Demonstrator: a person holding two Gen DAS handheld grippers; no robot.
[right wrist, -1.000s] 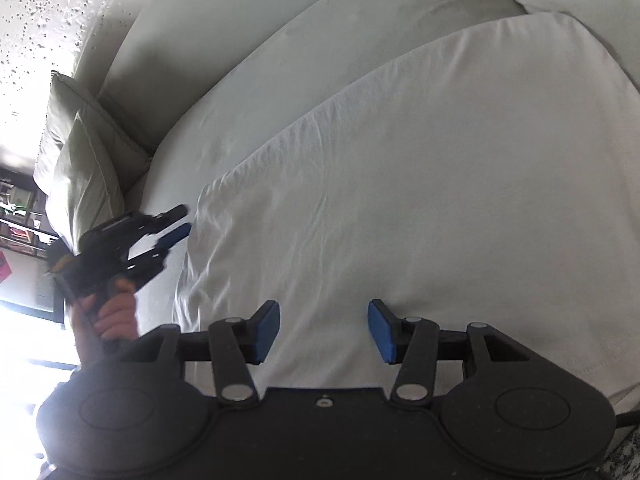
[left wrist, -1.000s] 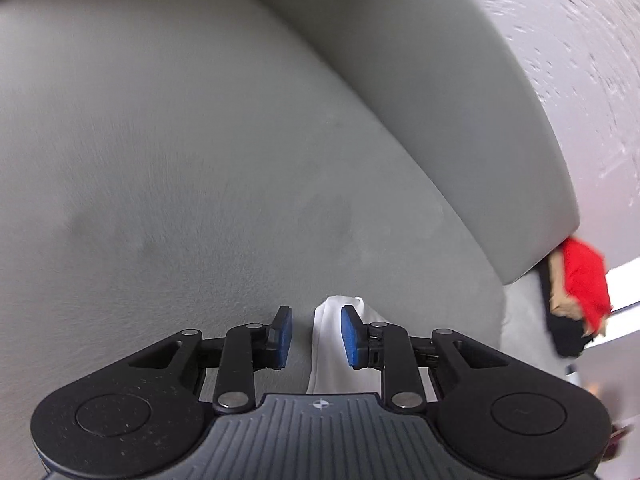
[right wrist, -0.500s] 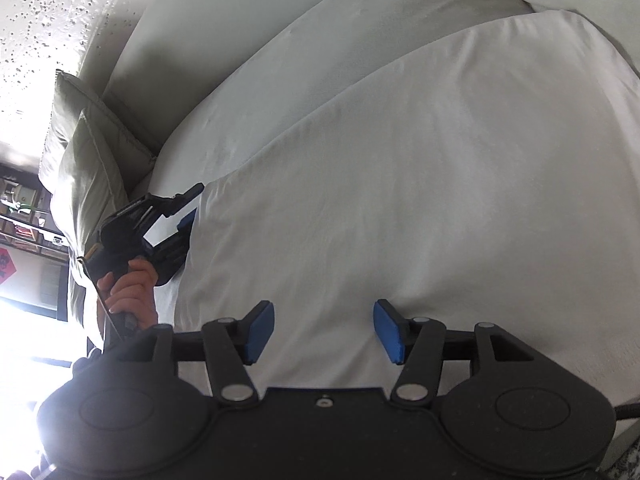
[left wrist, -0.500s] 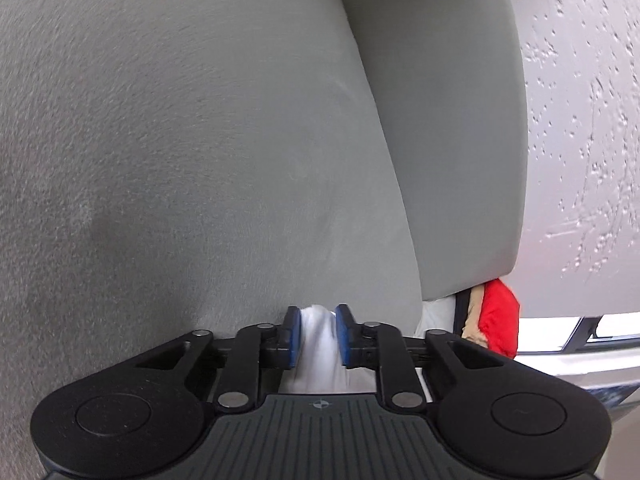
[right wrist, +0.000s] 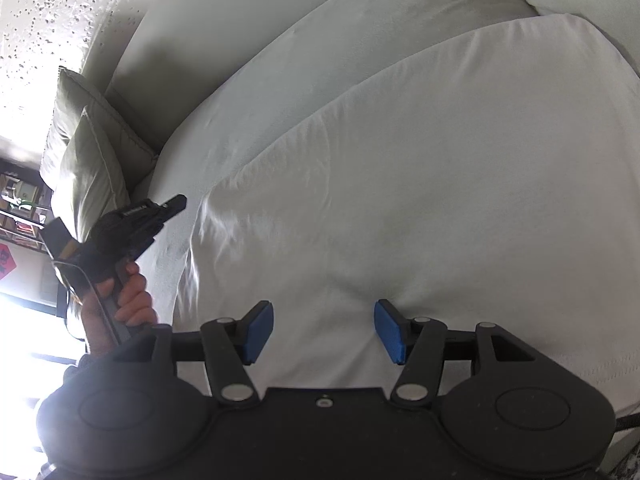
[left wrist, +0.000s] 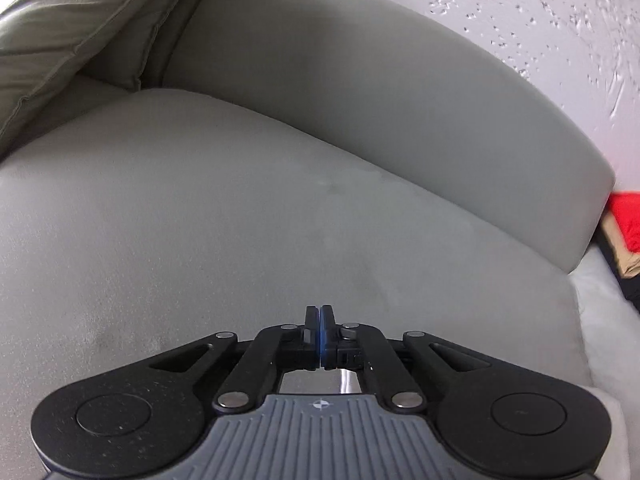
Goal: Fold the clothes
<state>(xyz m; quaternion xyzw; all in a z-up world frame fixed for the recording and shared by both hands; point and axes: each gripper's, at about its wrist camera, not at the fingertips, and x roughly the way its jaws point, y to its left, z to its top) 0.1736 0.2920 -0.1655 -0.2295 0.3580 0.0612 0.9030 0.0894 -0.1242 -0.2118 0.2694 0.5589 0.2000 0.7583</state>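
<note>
White cotton garment (right wrist: 400, 200) is spread flat on the grey fabric sofa seat (left wrist: 200, 220). Right gripper (right wrist: 324, 330) is held over its near edge, jaws well apart, nothing gripped. Left gripper (left wrist: 320, 330) is fully closed, nothing visible between the pads. Olive cushion (left wrist: 72, 28) at 10 o'clock, textured white wall (left wrist: 540, 20) at 1 o'clock.

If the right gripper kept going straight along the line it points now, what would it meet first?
Most likely the white garment spread on the sofa seat: the right gripper stands open just over it, tilted downward, with nothing between. How close the pads are is unclear.
</note>
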